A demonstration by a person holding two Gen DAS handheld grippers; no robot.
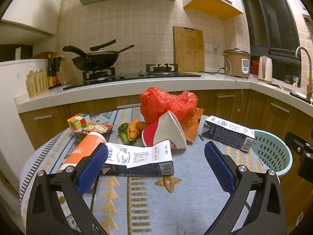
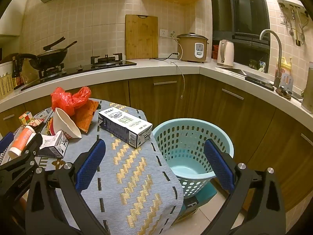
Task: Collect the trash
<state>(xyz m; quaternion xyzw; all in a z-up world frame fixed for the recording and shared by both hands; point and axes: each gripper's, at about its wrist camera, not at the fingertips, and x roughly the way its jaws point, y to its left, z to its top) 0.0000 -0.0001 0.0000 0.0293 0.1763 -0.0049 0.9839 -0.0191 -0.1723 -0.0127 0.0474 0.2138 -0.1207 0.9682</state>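
Observation:
Trash lies on a small table with a blue patterned cloth point(image 1: 148, 192). A crushed milk carton point(image 1: 137, 160) lies just ahead of my left gripper point(image 1: 154, 156), which is open and holds nothing. An orange tube point(image 1: 84, 148) rests by its left finger. Behind are a bent paper cup point(image 1: 168, 131), a red plastic bag point(image 1: 166, 101) and an orange wrapper point(image 1: 192, 125). A second milk carton point(image 2: 125, 125) lies near the table's right edge. My right gripper point(image 2: 154, 156) is open and empty, above the table edge and the light-blue basket point(image 2: 195, 135).
A Rubik's cube point(image 1: 78, 120), a snack wrapper point(image 1: 97, 128) and toy vegetables point(image 1: 131, 130) share the table. The basket stands on a box on the floor to the table's right. Kitchen counter point(image 2: 156, 66) with stove, wok, rice cooker, kettle and sink runs behind.

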